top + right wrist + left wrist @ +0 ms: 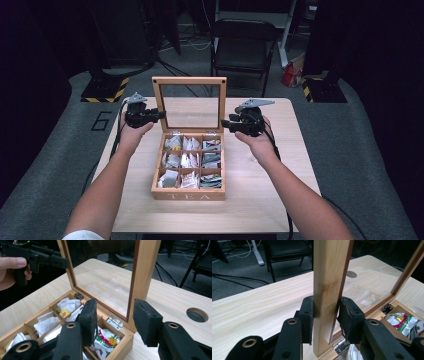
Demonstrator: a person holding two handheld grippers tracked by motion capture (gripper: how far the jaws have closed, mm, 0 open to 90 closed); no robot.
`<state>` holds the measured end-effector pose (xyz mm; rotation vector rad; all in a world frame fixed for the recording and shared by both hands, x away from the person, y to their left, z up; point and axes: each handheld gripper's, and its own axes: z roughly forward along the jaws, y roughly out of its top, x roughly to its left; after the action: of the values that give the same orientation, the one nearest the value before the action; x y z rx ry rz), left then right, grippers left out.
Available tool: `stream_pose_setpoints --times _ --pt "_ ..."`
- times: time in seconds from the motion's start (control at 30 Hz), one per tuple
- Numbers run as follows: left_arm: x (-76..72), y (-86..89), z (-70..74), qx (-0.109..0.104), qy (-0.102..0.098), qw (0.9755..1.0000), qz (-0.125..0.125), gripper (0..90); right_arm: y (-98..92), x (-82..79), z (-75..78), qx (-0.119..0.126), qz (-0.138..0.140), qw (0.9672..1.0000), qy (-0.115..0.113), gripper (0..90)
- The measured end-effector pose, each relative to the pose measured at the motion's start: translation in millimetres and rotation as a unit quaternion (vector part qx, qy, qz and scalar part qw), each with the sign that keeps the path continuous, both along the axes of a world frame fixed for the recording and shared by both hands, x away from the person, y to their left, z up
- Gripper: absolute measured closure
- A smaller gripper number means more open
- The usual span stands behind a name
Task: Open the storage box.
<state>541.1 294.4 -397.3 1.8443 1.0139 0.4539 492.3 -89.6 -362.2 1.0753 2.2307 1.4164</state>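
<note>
Two claws stand at the lid of the tea box, which sits mid-table with the lid upright on its hinges. My left claw is clenched on the lid's left frame bar, pads flat on both wooden faces. My right claw is released: its jaws straddle the right bar with a gap on each side, touching nothing.

Wood here is stiff and smooth, so the frame bars are the place to hold (never the glass pane, which I judge fragile and slick). I expect the lid to be light but to swing freely on its two small hinges, so a low grip near them gives little leverage; higher on the bar should steer it better. Sachets in the compartments are soft and loose.
</note>
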Motion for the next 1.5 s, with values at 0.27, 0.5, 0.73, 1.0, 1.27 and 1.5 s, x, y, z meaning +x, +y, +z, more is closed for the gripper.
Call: stream_pose_setpoints --times 0.27,0.5,0.73,1.0,1.27,1.5 --pt "5.0 -1.4 -2.1 -0.009 0.008 0.9998 0.012 63.9 -2.0 -0.4 -5.7 -0.002 0.001 1.0 0.008 53.5" --pt "10.5 -5.5 -0.4 -0.001 0.021 0.9995 0.023 62.6 -1.3 -1.4 -7.8 -0.003 0.006 1.0 0.006 53.3" --pt "13.7 -4.7 -0.8 -0.007 0.028 0.9993 0.023 62.4 -0.1 -2.1 -9.6 -0.008 0.009 0.9999 0.006 53.1" --pt "13.1 -7.1 -0.7 -0.005 0.026 0.9993 0.026 59.1 2.9 -4.2 -10.0 -0.012 0.012 0.9998 0.006 52.3" --pt "8.9 -2.3 4.6 0.0 0.024 0.9993 0.028 56.8 6.6 -7.2 -10.2 -0.021 0.016 0.9996 0.002 51.8" --pt "-2.2 2.3 13.5 0.006 0.027 0.9994 0.022 55.3 18.2 -16.2 -13.2 -0.034 0.042 0.9985 -0.002 53.1"
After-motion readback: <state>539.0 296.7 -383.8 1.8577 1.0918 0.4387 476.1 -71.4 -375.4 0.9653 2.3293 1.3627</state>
